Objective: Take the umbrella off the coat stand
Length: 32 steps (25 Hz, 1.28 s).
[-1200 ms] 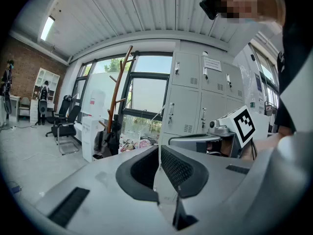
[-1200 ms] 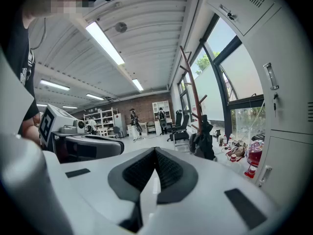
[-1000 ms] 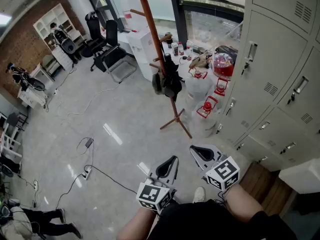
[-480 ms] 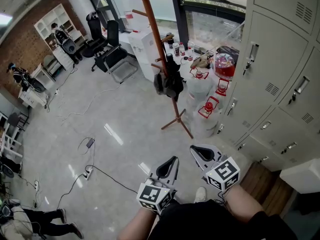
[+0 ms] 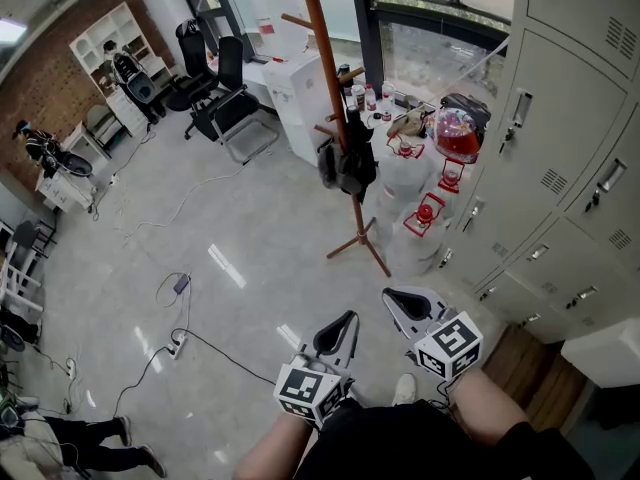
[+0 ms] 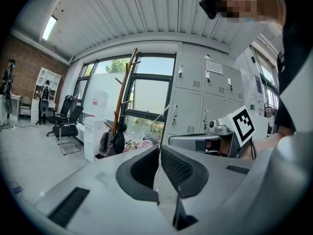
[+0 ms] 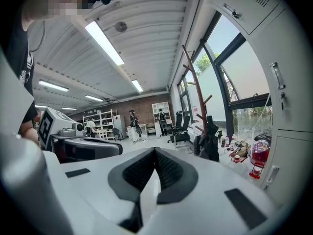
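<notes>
Well ahead of the left fingers (image 6: 181, 168) and right fingers (image 7: 171, 170), both pairs pressed together and holding nothing, the black umbrella (image 5: 350, 163) hangs folded on the wooden coat stand (image 5: 322, 58).

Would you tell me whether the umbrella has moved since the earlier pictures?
No. The umbrella hangs at the same low spot on the stand as before.
</notes>
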Each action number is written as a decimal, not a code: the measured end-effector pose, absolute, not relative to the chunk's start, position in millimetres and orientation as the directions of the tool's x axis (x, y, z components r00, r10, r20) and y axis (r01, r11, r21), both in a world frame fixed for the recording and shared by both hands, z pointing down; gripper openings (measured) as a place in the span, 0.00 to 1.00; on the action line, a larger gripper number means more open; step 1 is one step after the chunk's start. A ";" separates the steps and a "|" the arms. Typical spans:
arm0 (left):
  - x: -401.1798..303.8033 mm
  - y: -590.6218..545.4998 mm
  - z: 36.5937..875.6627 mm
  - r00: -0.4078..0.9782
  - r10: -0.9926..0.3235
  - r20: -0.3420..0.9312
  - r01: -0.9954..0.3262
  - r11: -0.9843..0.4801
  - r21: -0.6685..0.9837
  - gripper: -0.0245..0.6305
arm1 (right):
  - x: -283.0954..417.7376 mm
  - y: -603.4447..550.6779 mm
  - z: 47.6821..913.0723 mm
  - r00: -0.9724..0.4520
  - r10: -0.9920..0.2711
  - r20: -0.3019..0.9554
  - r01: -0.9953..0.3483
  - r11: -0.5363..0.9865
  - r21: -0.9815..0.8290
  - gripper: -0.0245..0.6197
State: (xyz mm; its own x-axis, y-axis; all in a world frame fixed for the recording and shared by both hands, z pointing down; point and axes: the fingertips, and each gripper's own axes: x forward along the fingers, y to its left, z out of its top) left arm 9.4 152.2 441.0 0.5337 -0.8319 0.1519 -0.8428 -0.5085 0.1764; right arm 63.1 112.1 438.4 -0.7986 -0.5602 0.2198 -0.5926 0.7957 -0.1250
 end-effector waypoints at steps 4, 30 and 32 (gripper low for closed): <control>-6.3 149.6 440.7 0.543 -0.827 0.147 -0.836 -0.517 0.183 0.08 | 47.3 108.2 436.0 -0.793 -0.567 0.222 -0.599 0.791 -0.124 0.12; -150.2 118.1 449.7 0.579 -0.807 0.114 -0.808 -0.549 0.213 0.08 | -80.9 80.6 436.1 -0.735 -0.633 0.243 -0.666 0.741 -0.084 0.12; -152.0 115.5 449.1 0.584 -0.804 0.112 -0.805 -0.554 0.213 0.08 | -85.4 77.5 435.8 -0.735 -0.632 0.245 -0.665 0.742 -0.083 0.12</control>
